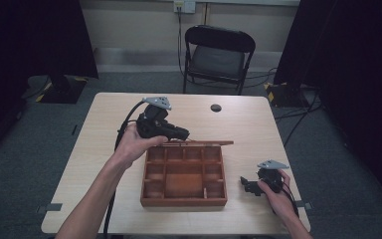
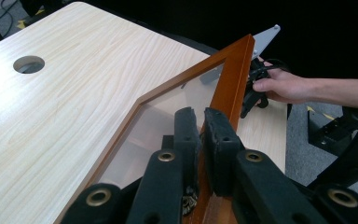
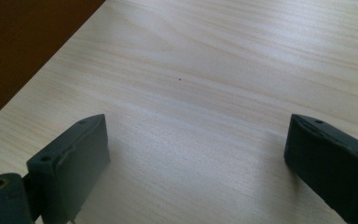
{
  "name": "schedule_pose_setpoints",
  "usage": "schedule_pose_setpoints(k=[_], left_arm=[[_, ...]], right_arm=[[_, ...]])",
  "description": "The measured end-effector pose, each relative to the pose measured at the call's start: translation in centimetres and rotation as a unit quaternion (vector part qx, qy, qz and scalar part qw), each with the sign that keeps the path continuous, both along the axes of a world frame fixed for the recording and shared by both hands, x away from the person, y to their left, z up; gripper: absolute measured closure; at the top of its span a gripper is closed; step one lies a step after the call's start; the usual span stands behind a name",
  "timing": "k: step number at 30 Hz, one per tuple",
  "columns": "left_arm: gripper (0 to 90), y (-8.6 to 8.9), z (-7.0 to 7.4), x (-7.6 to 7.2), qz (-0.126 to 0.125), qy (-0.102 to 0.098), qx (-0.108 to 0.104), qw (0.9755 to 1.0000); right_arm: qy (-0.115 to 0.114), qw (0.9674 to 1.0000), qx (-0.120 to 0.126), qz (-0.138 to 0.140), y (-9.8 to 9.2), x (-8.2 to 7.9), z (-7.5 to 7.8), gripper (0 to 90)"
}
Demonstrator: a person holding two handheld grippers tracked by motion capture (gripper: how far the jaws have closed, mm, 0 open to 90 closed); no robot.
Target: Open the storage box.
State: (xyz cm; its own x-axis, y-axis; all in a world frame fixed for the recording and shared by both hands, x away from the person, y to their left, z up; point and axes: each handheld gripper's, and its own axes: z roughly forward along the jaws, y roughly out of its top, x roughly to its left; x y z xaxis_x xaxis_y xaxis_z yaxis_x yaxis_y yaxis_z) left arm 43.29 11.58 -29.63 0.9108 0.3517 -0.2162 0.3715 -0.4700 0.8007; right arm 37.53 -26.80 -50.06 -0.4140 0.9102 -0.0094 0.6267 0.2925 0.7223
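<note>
The left gripper (image 2: 200, 140) is clamped on the lid (image 2: 228, 88) of the box (image 1: 184, 180); swing it gently, while the right gripper (image 3: 196, 154), released, rests on the tabletop (image 3: 223, 56).

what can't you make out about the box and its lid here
- Hinge of the lid: high view, lid seen edge-on, left gripper in front.
- Box compartments: high view, too small and dim to tell what they hold.
- Lid frame's lower end: left gripper view, behind the jaws.
- Right gripper: box cut off by the edge.
</note>
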Motion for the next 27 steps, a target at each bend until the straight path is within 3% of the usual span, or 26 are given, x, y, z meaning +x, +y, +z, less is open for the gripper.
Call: schedule_pose_setpoints(k=[27], left_arm=[[84.2,-0.01,0.00,0.01,-0.002,-0.001,0.001,1.0000]], right_arm=[[-0.001,1.0000,0.000,0.001,0.00,0.03,-0.01,5.8]])
